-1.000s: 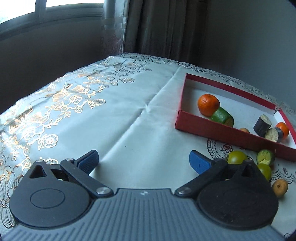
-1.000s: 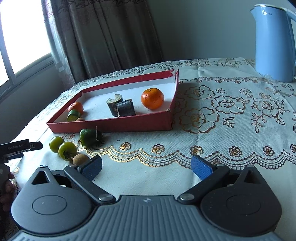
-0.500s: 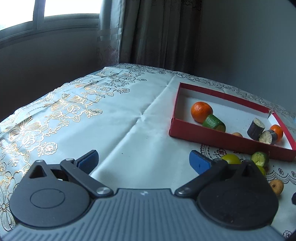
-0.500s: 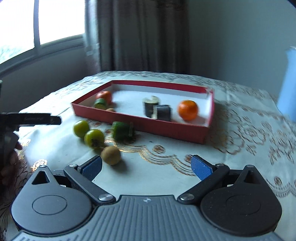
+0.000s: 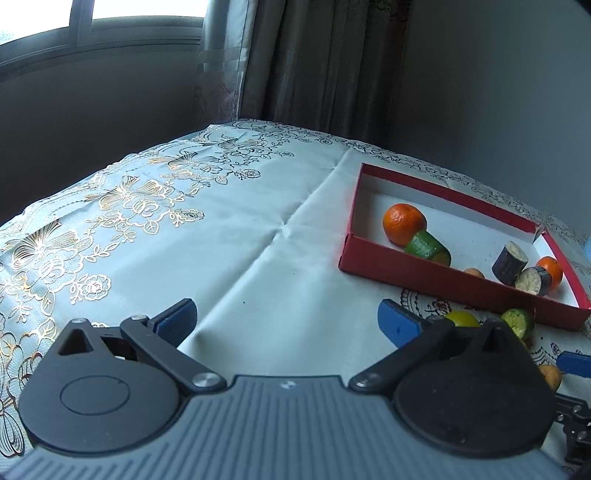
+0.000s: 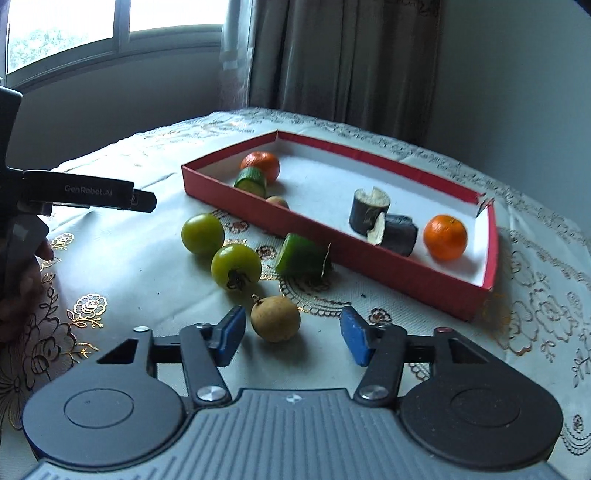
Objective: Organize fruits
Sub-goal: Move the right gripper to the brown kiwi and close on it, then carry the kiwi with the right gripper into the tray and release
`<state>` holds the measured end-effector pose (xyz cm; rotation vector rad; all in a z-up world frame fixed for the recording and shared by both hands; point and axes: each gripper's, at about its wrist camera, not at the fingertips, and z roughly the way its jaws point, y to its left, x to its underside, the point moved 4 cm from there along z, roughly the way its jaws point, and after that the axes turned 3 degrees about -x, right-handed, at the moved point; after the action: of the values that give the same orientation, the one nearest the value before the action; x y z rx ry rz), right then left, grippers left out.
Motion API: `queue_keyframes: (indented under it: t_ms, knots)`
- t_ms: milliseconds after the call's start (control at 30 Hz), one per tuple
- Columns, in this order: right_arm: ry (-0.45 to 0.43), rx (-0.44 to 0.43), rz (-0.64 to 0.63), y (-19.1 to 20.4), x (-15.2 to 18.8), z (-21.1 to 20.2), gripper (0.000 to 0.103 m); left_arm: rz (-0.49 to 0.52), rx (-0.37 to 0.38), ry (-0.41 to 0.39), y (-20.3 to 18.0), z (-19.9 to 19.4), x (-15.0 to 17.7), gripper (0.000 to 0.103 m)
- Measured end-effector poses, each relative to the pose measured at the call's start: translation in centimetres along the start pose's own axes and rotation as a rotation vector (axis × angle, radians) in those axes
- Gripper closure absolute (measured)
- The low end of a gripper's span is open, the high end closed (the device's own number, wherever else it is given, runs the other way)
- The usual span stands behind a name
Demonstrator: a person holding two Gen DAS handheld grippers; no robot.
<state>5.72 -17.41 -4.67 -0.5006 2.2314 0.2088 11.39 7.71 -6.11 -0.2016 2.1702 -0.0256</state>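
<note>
A red shallow box [image 6: 388, 254] [image 5: 424, 273] holds two oranges [image 6: 445, 237] [image 6: 260, 165], a cucumber piece [image 6: 251, 181], two dark cut pieces [image 6: 369, 211] and a small brown fruit [image 6: 277, 202]. On the cloth before it lie two green tomatoes [image 6: 202, 234] [image 6: 236, 266], a cucumber piece [image 6: 301, 255] and a brown longan [image 6: 275, 318]. My right gripper [image 6: 291, 338] is open, its pads either side of the longan, not touching it. My left gripper [image 5: 286, 323] is open and empty over bare cloth, left of the box.
The table wears a pale floral cloth [image 5: 147, 206]. A curtain [image 6: 343, 59] and window [image 6: 66, 29] stand behind. The left gripper's body [image 6: 85, 194] and hand show at the left of the right wrist view. The right gripper's blue pad [image 5: 574, 363] shows beside the longan [image 5: 550, 374].
My right gripper has swung left and moved in on the loose fruits, its jaws narrowing around the longan. My left gripper has drifted slightly, staying open.
</note>
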Motion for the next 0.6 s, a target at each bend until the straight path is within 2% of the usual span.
queue_keyframes:
  t_ms: [233, 300, 467, 600]
  knots:
    - [0.006, -0.028, 0.000, 0.28, -0.25, 0.54, 0.060, -0.008, 0.001, 0.004, 0.11, 0.09, -0.03, 0.000]
    - [0.004, -0.037, 0.005, 0.32, -0.29, 0.58, 0.067, -0.008, 0.002, 0.006, 0.10, 0.11, -0.01, 0.000]
    - [-0.004, -0.035, 0.028, 0.25, -0.29, 0.58, 0.075, -0.010, 0.004, 0.008, 0.13, 0.12, 0.01, 0.000]
    - [-0.008, -0.028, 0.044, 0.15, -0.20, 0.38, 0.075, -0.018, 0.005, 0.012, 0.21, 0.19, 0.05, 0.000]
